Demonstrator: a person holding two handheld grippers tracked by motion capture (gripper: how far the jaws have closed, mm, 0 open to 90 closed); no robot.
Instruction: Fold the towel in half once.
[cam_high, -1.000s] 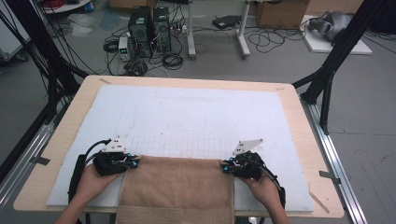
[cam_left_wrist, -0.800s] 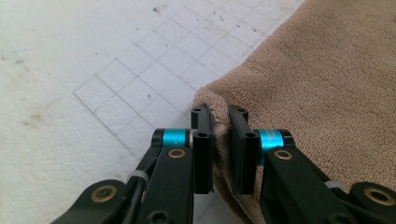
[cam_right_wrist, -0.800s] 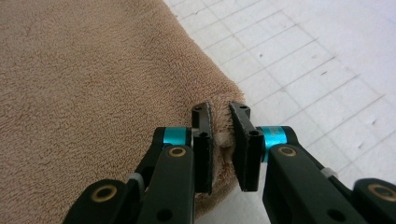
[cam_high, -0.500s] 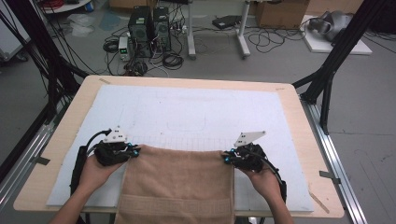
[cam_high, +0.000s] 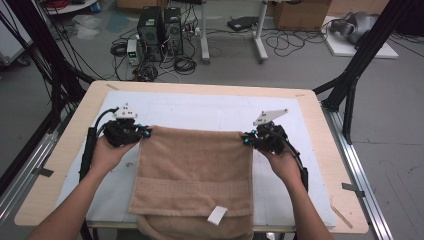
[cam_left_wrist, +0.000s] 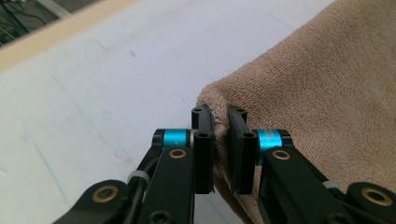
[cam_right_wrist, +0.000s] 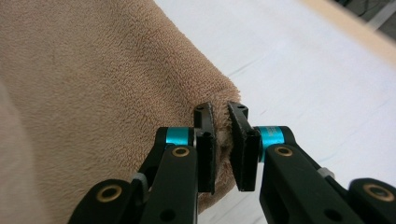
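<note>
A tan terry towel (cam_high: 195, 170) hangs stretched between my two grippers, with its lower part draped over the table's near edge and a white tag (cam_high: 217, 215) near the bottom. My left gripper (cam_high: 144, 133) is shut on the towel's far left corner (cam_left_wrist: 210, 95); the pads pinch the cloth between them (cam_left_wrist: 220, 140). On the other side my right gripper (cam_high: 246, 139) is shut on the far right corner (cam_right_wrist: 224, 93), with cloth bunched between its pads (cam_right_wrist: 221, 142). Both grippers are raised a little above the white mat.
A white mat (cam_high: 210, 112) covers the wooden table (cam_high: 320, 125). Black frame legs (cam_high: 360, 60) stand at the table's right and left. Computers and cables (cam_high: 160, 35) lie on the floor beyond the far edge.
Both grippers have risen and moved toward the table's far side, pulling the towel's top edge up and forward. More of the towel now lies spread over the mat.
</note>
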